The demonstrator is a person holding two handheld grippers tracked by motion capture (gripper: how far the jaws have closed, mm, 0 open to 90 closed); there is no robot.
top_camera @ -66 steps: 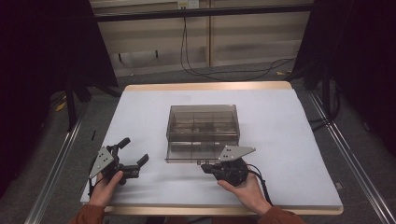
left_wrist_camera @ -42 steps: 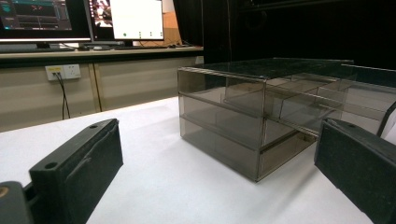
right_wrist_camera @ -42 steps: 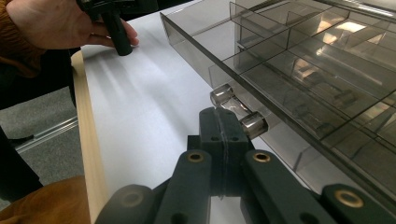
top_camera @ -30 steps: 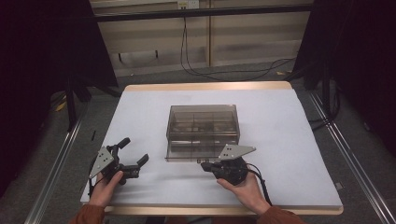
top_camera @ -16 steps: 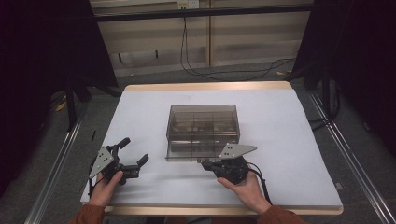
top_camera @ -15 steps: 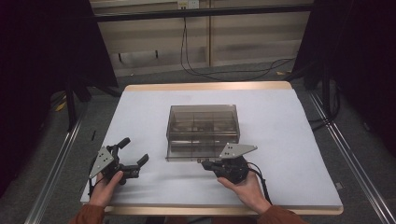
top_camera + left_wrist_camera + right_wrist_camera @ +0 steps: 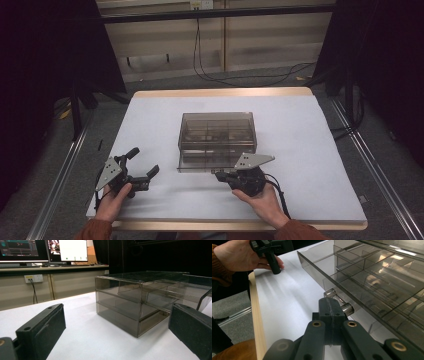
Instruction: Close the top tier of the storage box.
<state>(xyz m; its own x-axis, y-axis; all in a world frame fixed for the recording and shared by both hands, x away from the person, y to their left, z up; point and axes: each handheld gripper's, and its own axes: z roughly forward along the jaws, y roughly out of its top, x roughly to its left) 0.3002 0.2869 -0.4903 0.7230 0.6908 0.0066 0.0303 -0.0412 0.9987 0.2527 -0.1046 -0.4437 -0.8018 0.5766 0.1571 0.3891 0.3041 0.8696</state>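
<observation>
High view: a white rectangular surface (image 7: 320, 150) carries a smoked transparent plastic drawer cabinet (image 7: 217, 132) at its centre, with bare room on all sides. At its six o'clock face the lowest drawer (image 7: 367, 290) stands slightly pulled out, likely because the right claw (image 7: 224, 176) is pinching the drawer's small clear cylindrical knob (image 7: 339, 301), jaws pressed together, placed to draw it toward the near wooden edge (image 7: 240, 225), where room is short. At eight o'clock the left claw (image 7: 142, 167) rests spread, well apart, holding nothing.
</observation>
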